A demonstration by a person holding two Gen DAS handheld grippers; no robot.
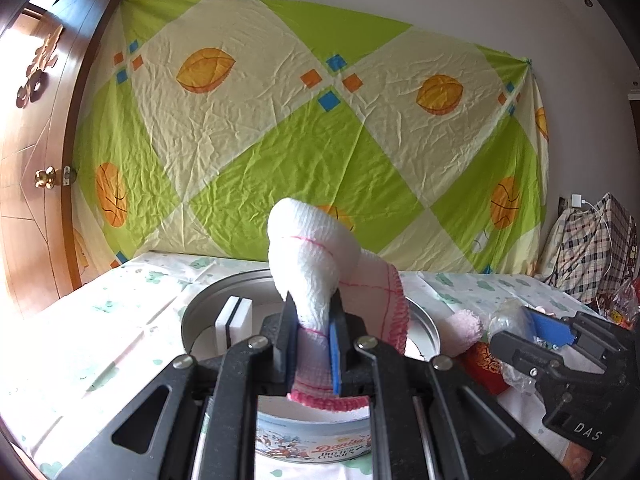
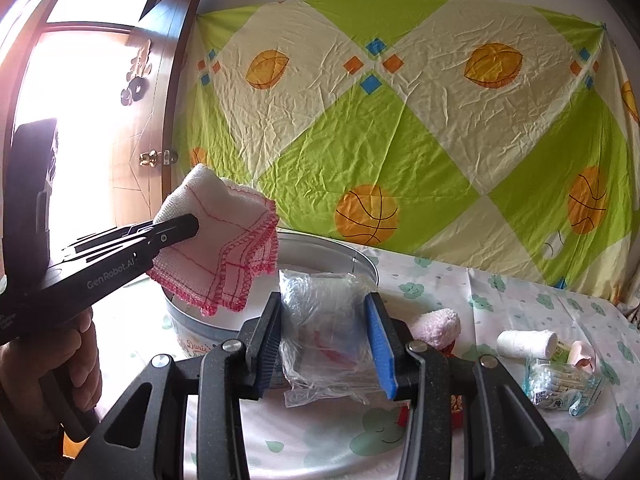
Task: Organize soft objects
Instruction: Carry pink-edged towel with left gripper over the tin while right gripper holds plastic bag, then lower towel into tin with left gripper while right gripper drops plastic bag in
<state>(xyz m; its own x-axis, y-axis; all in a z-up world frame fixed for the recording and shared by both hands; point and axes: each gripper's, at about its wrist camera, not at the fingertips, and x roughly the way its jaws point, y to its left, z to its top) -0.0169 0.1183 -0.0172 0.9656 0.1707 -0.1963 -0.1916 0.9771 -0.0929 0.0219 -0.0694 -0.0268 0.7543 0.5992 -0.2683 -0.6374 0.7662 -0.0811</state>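
My left gripper (image 1: pixel 313 330) is shut on a white dishcloth with pink stitched edges (image 1: pixel 316 256), held up above the round metal tin (image 1: pixel 202 312). From the right wrist view the same cloth (image 2: pixel 218 236) hangs from the left gripper (image 2: pixel 176 228) over the tin (image 2: pixel 360 258). My right gripper (image 2: pixel 324 344) is shut on a clear plastic bag (image 2: pixel 320 320) with something red and white inside, lifted off the table. In the left wrist view the right gripper (image 1: pixel 532 330) sits at the right with that bag (image 1: pixel 506 316).
A white sponge (image 1: pixel 234 320) stands inside the tin. On the patterned tablecloth (image 2: pixel 500 292) lie a pink fluffy roll (image 2: pixel 438 326), a white bandage roll (image 2: pixel 526 342), a cotton-swab packet (image 2: pixel 560 384) and a red item (image 1: pixel 484 364). A checked bag (image 1: pixel 588 248) sits far right; a wooden door (image 1: pixel 32 184) stands left.
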